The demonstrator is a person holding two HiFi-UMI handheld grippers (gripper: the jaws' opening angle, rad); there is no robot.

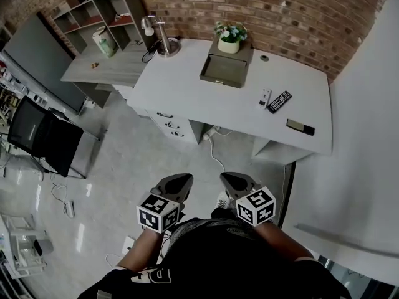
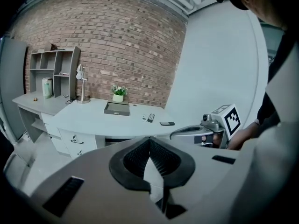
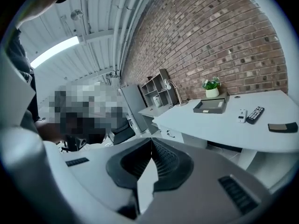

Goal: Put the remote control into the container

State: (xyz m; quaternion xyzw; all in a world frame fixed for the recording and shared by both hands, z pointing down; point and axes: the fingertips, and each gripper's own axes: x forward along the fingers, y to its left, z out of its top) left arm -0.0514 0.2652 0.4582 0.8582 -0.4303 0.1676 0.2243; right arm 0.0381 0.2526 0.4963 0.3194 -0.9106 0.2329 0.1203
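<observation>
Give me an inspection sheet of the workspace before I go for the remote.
Surface: white desk, mostly bare.
Job's things: black remote lies on the desk's right part, beside a small white remote; grey container sits further left, open-topped, looks empty.
Clutter: dark flat item near the front edge; potted plant at the container's back; lamp.
Grippers: left gripper and right gripper well short of the desk, jaws shut, nothing between them.
Cables: white cable on the floor below the desk.
Surroundings: brick wall, shelf unit, black chair.
</observation>
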